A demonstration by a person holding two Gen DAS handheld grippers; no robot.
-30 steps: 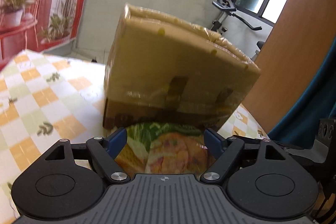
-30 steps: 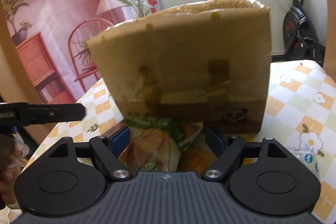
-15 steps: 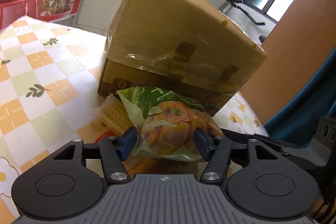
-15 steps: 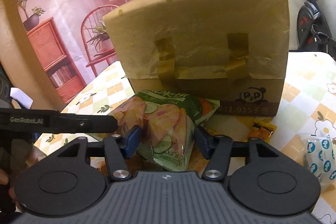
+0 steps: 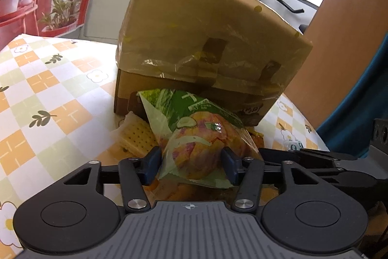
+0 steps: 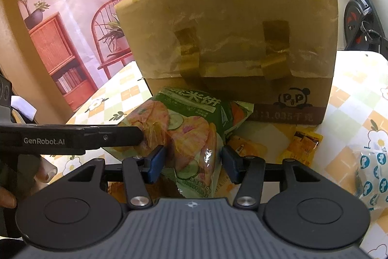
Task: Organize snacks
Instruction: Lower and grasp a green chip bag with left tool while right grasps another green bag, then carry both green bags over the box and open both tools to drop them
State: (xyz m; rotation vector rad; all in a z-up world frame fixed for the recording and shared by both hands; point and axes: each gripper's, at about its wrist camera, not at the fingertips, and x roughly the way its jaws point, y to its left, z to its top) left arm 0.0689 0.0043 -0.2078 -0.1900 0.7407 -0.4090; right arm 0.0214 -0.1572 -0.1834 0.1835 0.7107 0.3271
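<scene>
**Both tongs on the same green snack bag, box right behind it**

Left wrist view first. The green snack bag [image 5: 194, 137] sits right between my left tongs [image 5: 191, 165], puffed up over a small pile of other packets. Both blue pads [image 5: 151, 165] are against the bag's sides, and the jaws are closing, so I'd call it gripped at a narrow-ish gap. A cracker packet [image 5: 135, 135] pokes out just left of the bag. The taped cardboard box [image 5: 206, 45] stands just behind, its bottom edge touching or nearly touching the bag's top, so there's hardly any room forward. To the left the checkered surface [image 5: 48, 94] is bare and open. On the right, the arm of my other tool crosses in close.

Right wrist view. Same bag [image 6: 189, 135], now between my right tongs [image 6: 192, 163]. The left pad [image 6: 155, 163] presses the foil; the right one looks to be just touching. Jaws narrow, clamped on the bag. The left tongs [image 6: 135, 135] come in from the left edge and meet the bag's upper left side. The box [image 6: 242, 40] fills the back. Yellow packets [image 6: 303, 142] lie to the right, and a white and blue wrapper [image 6: 373, 176] sits near the right edge.
</scene>
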